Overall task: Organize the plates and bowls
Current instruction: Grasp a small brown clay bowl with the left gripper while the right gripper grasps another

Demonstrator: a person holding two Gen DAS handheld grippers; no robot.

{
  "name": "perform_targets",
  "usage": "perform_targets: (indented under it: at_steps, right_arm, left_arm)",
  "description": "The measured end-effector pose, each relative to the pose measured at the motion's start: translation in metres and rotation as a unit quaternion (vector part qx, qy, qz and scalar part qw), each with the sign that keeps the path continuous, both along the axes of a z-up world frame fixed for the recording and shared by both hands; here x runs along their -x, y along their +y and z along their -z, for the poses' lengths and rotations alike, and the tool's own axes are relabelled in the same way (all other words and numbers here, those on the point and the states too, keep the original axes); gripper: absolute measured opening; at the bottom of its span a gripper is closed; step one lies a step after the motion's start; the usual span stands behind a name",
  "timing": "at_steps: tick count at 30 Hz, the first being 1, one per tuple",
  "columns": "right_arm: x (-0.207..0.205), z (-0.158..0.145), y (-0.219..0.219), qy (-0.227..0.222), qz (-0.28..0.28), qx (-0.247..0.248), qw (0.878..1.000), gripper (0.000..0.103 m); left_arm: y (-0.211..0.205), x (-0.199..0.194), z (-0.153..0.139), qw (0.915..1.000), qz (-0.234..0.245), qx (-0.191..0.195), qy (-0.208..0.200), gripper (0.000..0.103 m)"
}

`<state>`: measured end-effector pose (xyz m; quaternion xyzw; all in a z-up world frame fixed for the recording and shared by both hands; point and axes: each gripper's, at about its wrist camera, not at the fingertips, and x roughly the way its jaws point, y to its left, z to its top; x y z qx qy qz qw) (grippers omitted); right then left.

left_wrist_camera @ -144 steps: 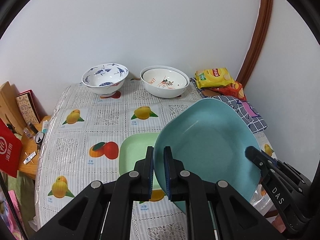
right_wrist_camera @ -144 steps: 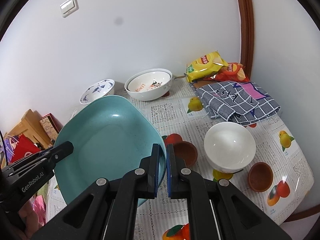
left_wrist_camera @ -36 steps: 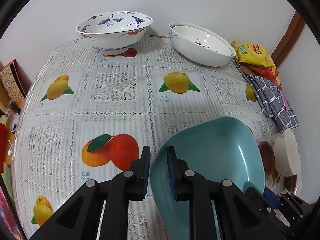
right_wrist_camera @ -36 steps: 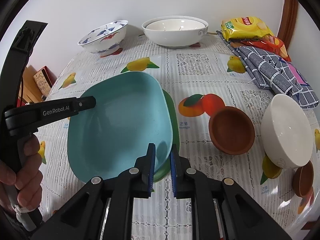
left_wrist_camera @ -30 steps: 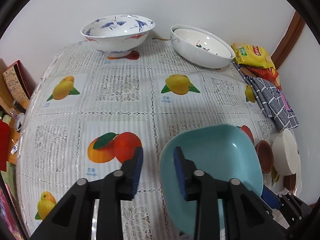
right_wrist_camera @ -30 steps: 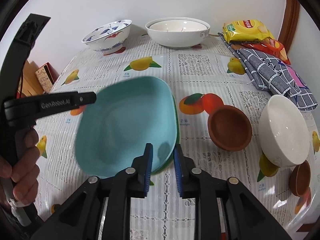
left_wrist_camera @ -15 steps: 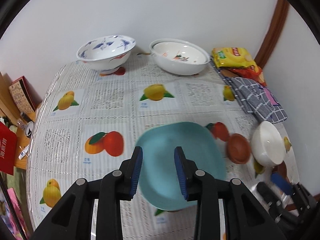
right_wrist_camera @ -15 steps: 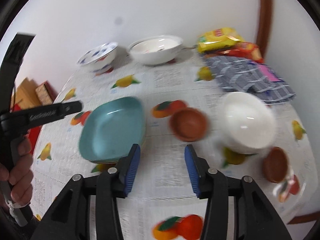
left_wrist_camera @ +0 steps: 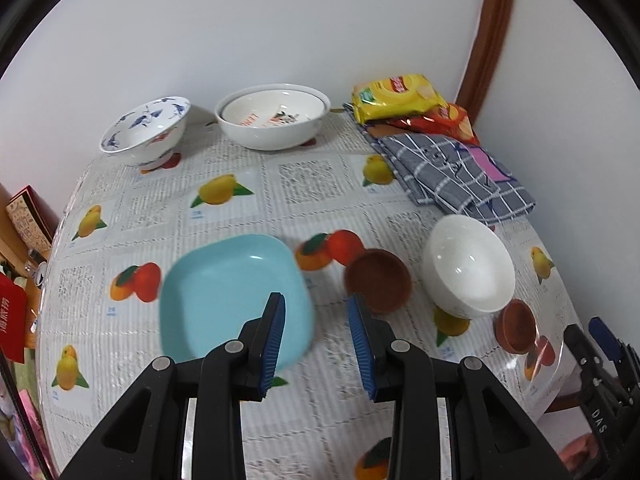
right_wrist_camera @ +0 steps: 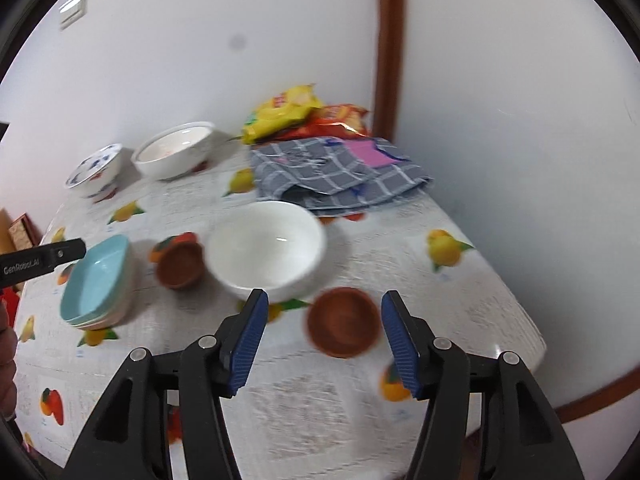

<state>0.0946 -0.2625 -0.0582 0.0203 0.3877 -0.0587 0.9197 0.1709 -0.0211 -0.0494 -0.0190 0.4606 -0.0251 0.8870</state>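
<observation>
The teal plate point(left_wrist_camera: 224, 296) lies flat on the fruit-print table, on top of a pale green plate point(right_wrist_camera: 114, 314); no gripper touches it. My left gripper point(left_wrist_camera: 316, 300) hovers above its right edge, open and holding nothing. My right gripper point(right_wrist_camera: 325, 296) hangs over the table's right part with its jaws opening. A small brown bowl point(right_wrist_camera: 344, 322) on the cloth shows between its fingers, untouched. A white bowl point(right_wrist_camera: 266, 252) and a second brown bowl point(right_wrist_camera: 180, 260) stand just beyond. At the back are a blue-patterned bowl point(left_wrist_camera: 146, 130) and a large white bowl point(left_wrist_camera: 274, 118).
Snack bags point(left_wrist_camera: 400, 96) and a folded grey checked cloth point(left_wrist_camera: 452, 172) fill the back right corner by the wall. The table edge point(right_wrist_camera: 532, 344) curves close on the right. Boxes and a red bag point(left_wrist_camera: 12, 320) stand off the table's left side.
Both grippers have let go of the teal plate, which now rests on the green one. Both pulled back and up. The right one swung right over the brown and white bowls, jaws spreading.
</observation>
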Motion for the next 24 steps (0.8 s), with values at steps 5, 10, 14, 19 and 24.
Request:
perform_targets:
  at_steps: [5,10,14,19,24]
  right_arm:
    - [0.003,0.013,-0.036,0.027,0.024,-0.019,0.999,0.058]
    - [0.001,0.030,-0.053,0.051,0.021,-0.028,0.998,0.058]
    - [-0.003,0.042,-0.059,0.062,0.016,-0.041,0.997,0.058]
    - [-0.011,0.057,-0.065,0.071,0.011,-0.049,0.996,0.058]
    - [-0.023,0.071,-0.069,0.080,0.007,-0.062,0.995,0.058]
  left_arm:
    - [-0.021,-0.001,0.009,0.9999,0.004,0.009,0.014,0.031]
    - [-0.032,-0.006,0.023,0.9993,-0.003,0.015,0.033,0.032]
    - [-0.032,-0.011,0.035,0.9981,-0.021,0.031,0.049,0.046]
    - [-0.035,-0.018,0.050,0.9969,-0.041,0.029,0.060,0.052]
    - [-0.035,-0.029,0.063,0.9950,-0.063,0.019,0.076,0.052]
